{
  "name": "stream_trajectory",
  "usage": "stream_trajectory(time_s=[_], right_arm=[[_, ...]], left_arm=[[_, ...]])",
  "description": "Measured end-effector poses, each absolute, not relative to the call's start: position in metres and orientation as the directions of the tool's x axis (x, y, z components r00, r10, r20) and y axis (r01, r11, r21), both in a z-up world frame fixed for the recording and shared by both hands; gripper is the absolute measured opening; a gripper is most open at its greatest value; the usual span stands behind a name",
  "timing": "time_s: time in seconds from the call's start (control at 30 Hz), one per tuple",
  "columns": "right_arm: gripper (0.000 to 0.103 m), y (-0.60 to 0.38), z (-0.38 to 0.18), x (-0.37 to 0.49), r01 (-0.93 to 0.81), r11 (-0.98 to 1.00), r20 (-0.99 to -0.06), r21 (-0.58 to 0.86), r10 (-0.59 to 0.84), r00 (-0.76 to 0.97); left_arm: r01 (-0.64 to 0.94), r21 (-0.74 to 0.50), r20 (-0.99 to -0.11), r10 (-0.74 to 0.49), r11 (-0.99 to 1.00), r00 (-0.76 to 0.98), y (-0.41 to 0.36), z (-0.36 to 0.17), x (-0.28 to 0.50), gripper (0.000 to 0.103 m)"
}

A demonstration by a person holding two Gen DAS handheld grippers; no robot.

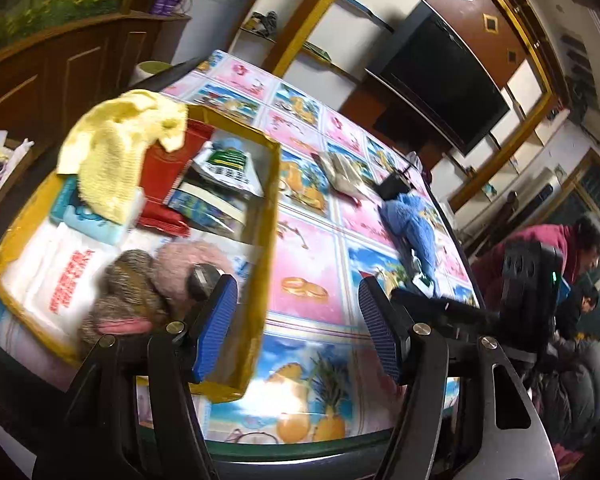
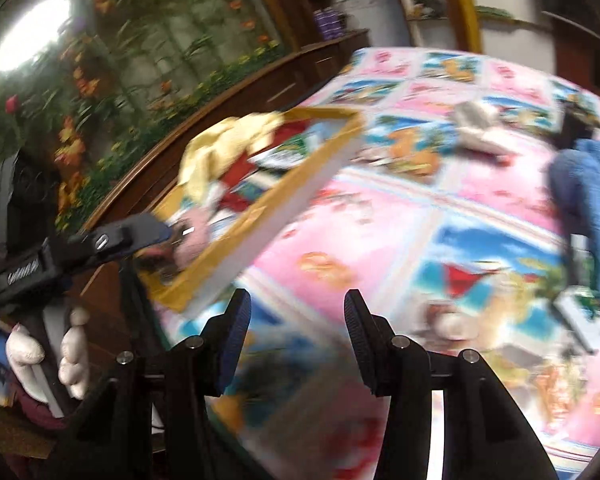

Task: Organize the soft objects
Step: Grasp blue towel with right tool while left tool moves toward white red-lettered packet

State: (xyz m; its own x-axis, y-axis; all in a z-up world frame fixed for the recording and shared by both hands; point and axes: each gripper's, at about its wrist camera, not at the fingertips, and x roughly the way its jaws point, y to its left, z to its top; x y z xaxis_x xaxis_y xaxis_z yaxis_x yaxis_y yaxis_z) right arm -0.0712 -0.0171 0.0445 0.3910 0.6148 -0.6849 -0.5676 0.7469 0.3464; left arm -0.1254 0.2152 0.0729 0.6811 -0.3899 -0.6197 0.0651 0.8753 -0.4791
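Observation:
A yellow-rimmed box (image 1: 269, 216) stands on the left of the picture-print tablecloth (image 1: 320, 248). Inside it lie a yellow towel (image 1: 112, 152), a pink fluffy piece (image 1: 188, 260) and a brown fuzzy piece (image 1: 128, 280), among packets and books. My left gripper (image 1: 298, 314) is open above the box's near right wall, with its left pad beside the pink piece and nothing pressed between the pads. A blue fluffy cloth (image 1: 414, 220) lies on the table to the right, also visible as the blue cloth (image 2: 592, 200) in the right wrist view. My right gripper (image 2: 298, 320) is open and empty over the tablecloth.
A grey-beige bundle (image 1: 344, 176) and a small black object (image 1: 394, 188) lie beyond the blue cloth. A dark television (image 1: 444, 80) hangs behind the table and a wooden cabinet (image 1: 60, 72) stands left. People (image 1: 580, 248) sit at the right. A white-gloved hand (image 2: 74, 354) holds the left gripper.

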Motion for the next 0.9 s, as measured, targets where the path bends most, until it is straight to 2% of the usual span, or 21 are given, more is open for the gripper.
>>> stream_trajectory(time_s=[0.2, 0.3, 0.43, 0.7, 0.9], right_arm=[[0.049, -0.113, 0.055, -0.023, -0.276, 0.909, -0.666, 0.311, 0.416, 0.62], [0.049, -0.135, 0.063, -0.001, -0.196, 0.95, -0.658, 0.244, 0.311, 0.686], [0.049, -0.131, 0.065, 0.037, -0.196, 0.964, -0.684, 0.179, 0.265, 0.68], [0.05, -0.118, 0.035, 0.079, -0.192, 0.98, -0.769, 0.05, 0.161, 0.619], [0.044, -0.105, 0.028, 0.06, -0.293, 0.943, -0.784, 0.156, 0.299, 0.544]], left_arm=[[0.114, -0.454, -0.647, -0.415, 0.884, 0.639, 0.187, 0.069, -0.119, 0.064], [0.131, -0.455, -0.661, -0.433, 0.881, 0.613, 0.174, 0.064, -0.116, 0.064], [0.16, -0.454, -0.674, -0.455, 0.876, 0.581, 0.159, 0.063, -0.114, 0.064], [0.169, -0.462, -0.694, -0.473, 0.871, 0.542, 0.149, 0.057, -0.112, 0.064], [0.181, -0.489, -0.706, -0.509, 0.853, 0.492, 0.14, 0.05, -0.109, 0.064]])
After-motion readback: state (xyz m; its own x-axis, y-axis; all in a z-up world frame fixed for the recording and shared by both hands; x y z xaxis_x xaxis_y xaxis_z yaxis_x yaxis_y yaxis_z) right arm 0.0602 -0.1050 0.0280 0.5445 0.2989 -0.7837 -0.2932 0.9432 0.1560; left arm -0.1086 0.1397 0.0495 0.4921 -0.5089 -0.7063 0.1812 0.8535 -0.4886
